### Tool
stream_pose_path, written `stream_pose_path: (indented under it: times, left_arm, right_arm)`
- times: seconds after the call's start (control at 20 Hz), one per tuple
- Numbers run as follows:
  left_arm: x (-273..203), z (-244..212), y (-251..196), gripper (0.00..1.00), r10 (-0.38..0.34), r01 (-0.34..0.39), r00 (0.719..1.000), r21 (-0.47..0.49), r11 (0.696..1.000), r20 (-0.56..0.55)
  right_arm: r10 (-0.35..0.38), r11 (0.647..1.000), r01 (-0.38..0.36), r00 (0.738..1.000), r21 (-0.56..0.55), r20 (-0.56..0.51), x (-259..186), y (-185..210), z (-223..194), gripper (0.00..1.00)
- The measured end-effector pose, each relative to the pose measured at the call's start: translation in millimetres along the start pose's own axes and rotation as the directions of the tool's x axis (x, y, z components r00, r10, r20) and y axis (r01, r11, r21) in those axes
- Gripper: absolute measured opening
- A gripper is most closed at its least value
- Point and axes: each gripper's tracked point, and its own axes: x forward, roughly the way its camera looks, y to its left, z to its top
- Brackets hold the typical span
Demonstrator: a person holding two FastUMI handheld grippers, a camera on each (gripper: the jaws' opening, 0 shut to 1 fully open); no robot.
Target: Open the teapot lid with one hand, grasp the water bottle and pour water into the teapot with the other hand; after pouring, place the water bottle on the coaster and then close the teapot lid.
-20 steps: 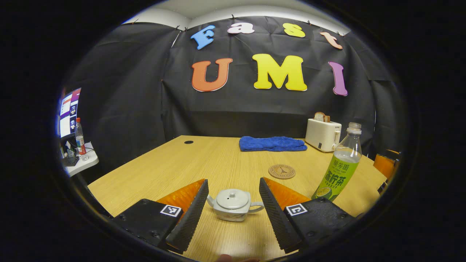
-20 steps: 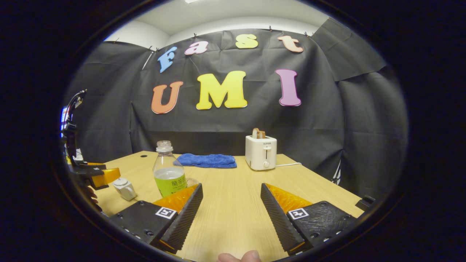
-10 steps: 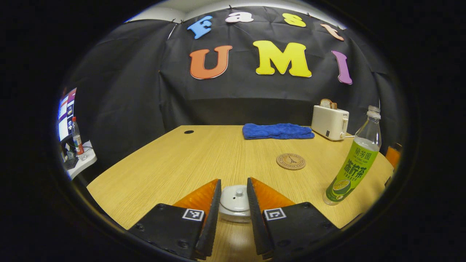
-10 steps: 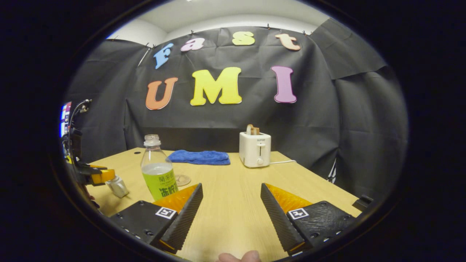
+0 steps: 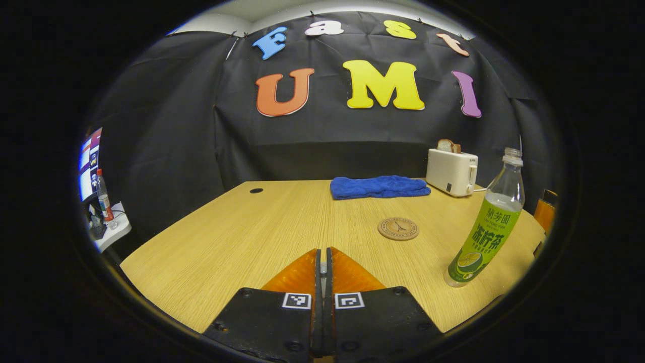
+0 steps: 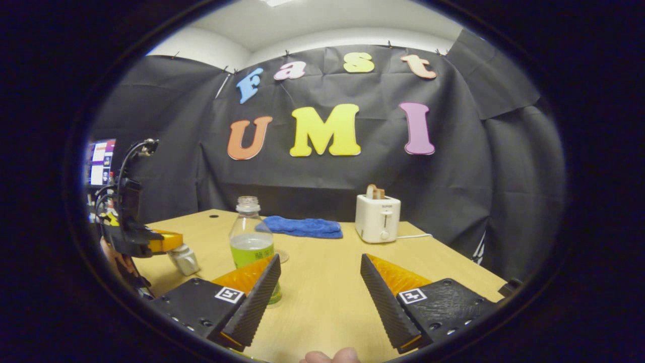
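Note:
In the left gripper view my left gripper (image 5: 323, 250) is closed to a thin slit, with a sliver of the teapot lid's knob (image 5: 323, 268) pinched between its fingers. The pot itself is hidden under them. The right gripper view has the left gripper (image 6: 174, 241) sitting on top of the small pale teapot (image 6: 185, 261) at the table's left. The uncapped water bottle (image 5: 486, 227) with a green label stands upright to the right. My right gripper (image 6: 320, 259) is open and empty, and the bottle (image 6: 250, 237) stands just beyond its left finger. The round coaster (image 5: 398, 228) lies flat mid-table.
A white toaster (image 6: 378, 219) with bread and a folded blue towel (image 5: 378, 186) stand along the back of the wooden table (image 5: 242, 237). A side shelf with a small bottle (image 5: 103, 199) and a monitor stands off the left edge. A thumb (image 6: 330, 355) shows at the bottom.
The left gripper came down over the teapot and closed from wide open onto the lid knob. The right gripper shifted a little, and the bottle now stands closer to its left finger.

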Motion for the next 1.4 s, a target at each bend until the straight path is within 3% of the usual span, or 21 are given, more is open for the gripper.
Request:
stream_pose_path:
  times: [0.2, 0.4, 0.9, 1.1, 1.3, 1.4]
  left_arm:
    - [-12.3, 18.9, 2.9, 0.03, -0.012, 0.013, 0.998, -0.012, 1.000, 0.055]
    - [-31.9, 27.8, 2.4, 0.03, -0.037, 0.040, 0.996, -0.043, 0.998, 0.084]
    - [-60.8, 44.1, 38.2, 0.03, 0.002, 0.017, 0.989, -0.124, 0.992, 0.148]
    - [-64.2, 49.5, 50.8, 0.03, 0.016, 0.006, 0.987, -0.139, 0.990, 0.159]
    - [-65.8, 53.0, 61.7, 0.03, 0.025, -0.001, 0.985, -0.138, 0.990, 0.172]
    - [-67.9, 55.7, 63.3, 0.03, 0.022, 0.002, 0.984, -0.131, 0.991, 0.179]
  right_arm:
    - [0.095, 0.995, -0.095, 0.995, 0.005, -0.036, -0.2, 27.1, -11.6, 0.95]
    - [0.145, 0.989, -0.143, 0.986, 0.027, -0.083, 14.8, 52.1, -23.0, 0.95]
    - [0.128, 0.992, -0.127, 0.988, 0.023, -0.082, 63.6, 87.7, -23.1, 0.96]
    - [0.113, 0.994, -0.113, 0.991, 0.001, -0.065, 68.0, 91.1, -14.0, 0.75]
    - [0.169, 0.973, -0.175, 0.984, -0.150, -0.052, 71.0, 112.2, 10.4, 0.72]
    - [0.196, 0.935, -0.202, 0.979, -0.290, -0.050, 75.9, 126.5, 24.2, 0.70]
